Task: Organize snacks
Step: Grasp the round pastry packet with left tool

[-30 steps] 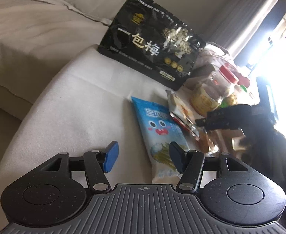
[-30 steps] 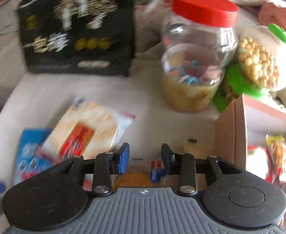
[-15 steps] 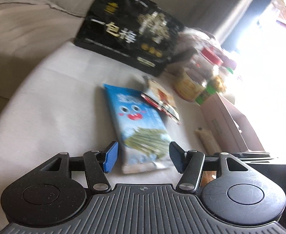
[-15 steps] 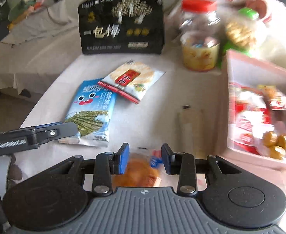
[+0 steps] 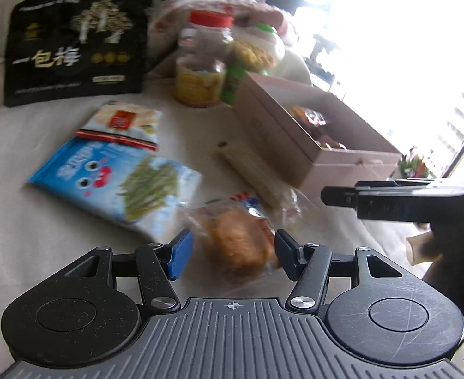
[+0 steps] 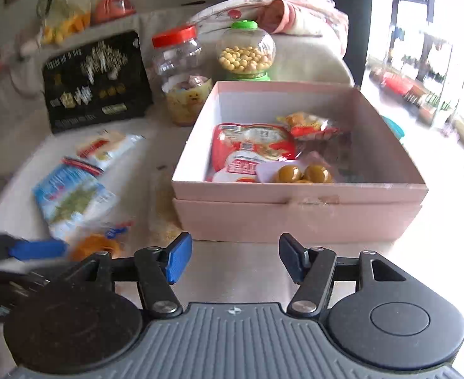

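Observation:
My left gripper (image 5: 230, 254) is open, its jaws on either side of a clear-wrapped orange bun (image 5: 236, 241) lying on the table; whether they touch it I cannot tell. The bun also shows in the right wrist view (image 6: 94, 246). My right gripper (image 6: 235, 257) is open and empty in front of the pink box (image 6: 298, 218), which holds several snack packs. A blue seaweed pack (image 5: 118, 180), a white cracker pack (image 5: 121, 124) and a long pale wafer pack (image 5: 254, 170) lie left of the box (image 5: 310, 145).
A black plum bag (image 5: 74, 47) stands at the back left. A red-lidded jar (image 6: 181, 72) and a green-lidded jar of yellow balls (image 6: 246, 52) stand behind the box. A sofa and bundled cloth lie beyond. Bright window at right.
My left gripper has swung right from the blue pack to the bun. My right gripper has let go of the bun, pulled back and opened wider, now facing the pink box.

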A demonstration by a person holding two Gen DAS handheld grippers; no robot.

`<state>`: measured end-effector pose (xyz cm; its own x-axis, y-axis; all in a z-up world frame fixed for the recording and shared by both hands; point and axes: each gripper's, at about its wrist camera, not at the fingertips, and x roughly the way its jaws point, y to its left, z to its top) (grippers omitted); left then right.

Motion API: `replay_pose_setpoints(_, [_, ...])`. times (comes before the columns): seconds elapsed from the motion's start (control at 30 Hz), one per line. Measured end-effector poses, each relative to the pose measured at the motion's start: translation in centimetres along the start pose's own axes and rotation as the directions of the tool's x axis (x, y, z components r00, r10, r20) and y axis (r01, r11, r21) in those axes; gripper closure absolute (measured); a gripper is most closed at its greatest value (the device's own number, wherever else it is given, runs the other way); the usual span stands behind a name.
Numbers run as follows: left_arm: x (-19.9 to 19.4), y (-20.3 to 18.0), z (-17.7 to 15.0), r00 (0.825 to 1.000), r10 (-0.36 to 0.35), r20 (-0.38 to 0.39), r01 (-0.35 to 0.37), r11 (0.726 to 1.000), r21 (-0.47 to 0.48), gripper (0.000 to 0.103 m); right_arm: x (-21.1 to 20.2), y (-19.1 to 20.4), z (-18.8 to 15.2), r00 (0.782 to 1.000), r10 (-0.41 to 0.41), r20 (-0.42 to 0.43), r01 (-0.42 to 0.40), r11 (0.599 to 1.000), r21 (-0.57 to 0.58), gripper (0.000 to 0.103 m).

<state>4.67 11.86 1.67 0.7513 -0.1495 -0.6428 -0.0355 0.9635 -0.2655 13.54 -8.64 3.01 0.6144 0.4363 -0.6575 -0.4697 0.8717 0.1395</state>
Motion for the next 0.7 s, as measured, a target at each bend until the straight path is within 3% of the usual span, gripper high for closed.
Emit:
replay_pose_setpoints(0.17, [1.6, -2.3, 0.2, 0.999, 0.050, -0.005, -0.049, 0.995, 0.091, 0.036, 1.2, -0.1, 0.3, 0.994, 0.113, -0.011, -0.112, 0.992, 0.053, 0.036])
replay_pose_setpoints(0.3, [1.0, -0.8, 0.3, 0.997, 0.066, -0.027, -0.064, 0.996, 0.056, 0.034, 2.8, 1.8, 0.2, 0.985, 0.168, -0.048, -0.166, 0.985, 0.048, 0.037])
replay_pose_setpoints(0.37, [0.2, 0.0, 0.1, 0.994, 0.111, -0.021, -0.110, 0.993, 0.045, 0.034, 3.5, 2.6, 0.1, 0.979, 0.196, -0.064, -0.193, 0.980, 0.047, 0.052])
replay_pose_setpoints(0.5, [-1.2, 1.3, -0.2, 0.987, 0.158, -0.008, -0.158, 0.987, 0.011, 0.039, 3.9, 4.3, -0.1, 0.977, 0.195, -0.087, -0.196, 0.980, -0.006, 0.063])
replay_pose_setpoints(0.6, [-1.7, 1.4, -0.2, 0.991, 0.132, -0.001, -0.132, 0.991, 0.009, 0.039, 3.4, 4.5, -0.6, 0.972, 0.210, -0.108, -0.213, 0.977, -0.019, 0.069])
replay_pose_setpoints(0.7, [-2.0, 0.7, -0.1, 0.995, 0.100, 0.030, -0.102, 0.993, 0.067, 0.039, 2.2, 4.1, -1.7, 0.973, 0.200, -0.116, -0.205, 0.978, -0.033, 0.070])
